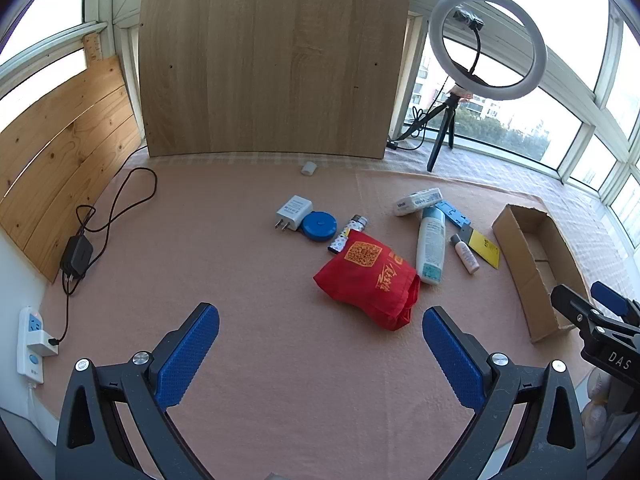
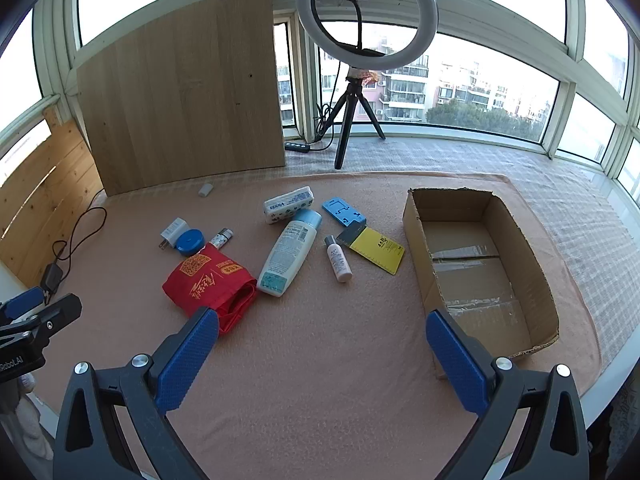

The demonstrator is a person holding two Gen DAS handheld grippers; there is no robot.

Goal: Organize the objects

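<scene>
Nothing is sorted yet, as far as I can judge: the cardboard box (image 2: pixel 480 264) lies open and bare on the right side of the pink mat (image 2: pixel 320 360), and every loose item is scattered to its left, well apart from it.

Biggest of the lot is the red drawstring bag (image 2: pixel 208 284), slumped nearest the grippers. Just beside it, on the box side, lies the tall white lotion bottle (image 2: pixel 290 252) on its side, its blue cap pointing away. Behind that rests the tissue pack (image 2: pixel 288 204), then the blue phone stand (image 2: pixel 343 211) and the yellow card (image 2: pixel 378 250), the two touching or nearly so. The small pink bottle (image 2: pixel 338 258) lies between the lotion bottle and the card. Off on the far left sit the blue round case (image 2: pixel 190 241), the white charger plug (image 2: pixel 173 233) touching it, and a patterned lighter (image 2: pixel 222 237) by the bag's top edge.

The left gripper (image 1: pixel 320 354) hangs over bare mat short of the red bag, jaws spread wide and empty. The right gripper (image 2: pixel 322 354) is likewise wide open, holding nothing, poised between bag and box.

This looks like the very first step. The next move, I'd say, calls for one gripper to drop onto an item; the lotion bottle or the bag is closest.
</scene>
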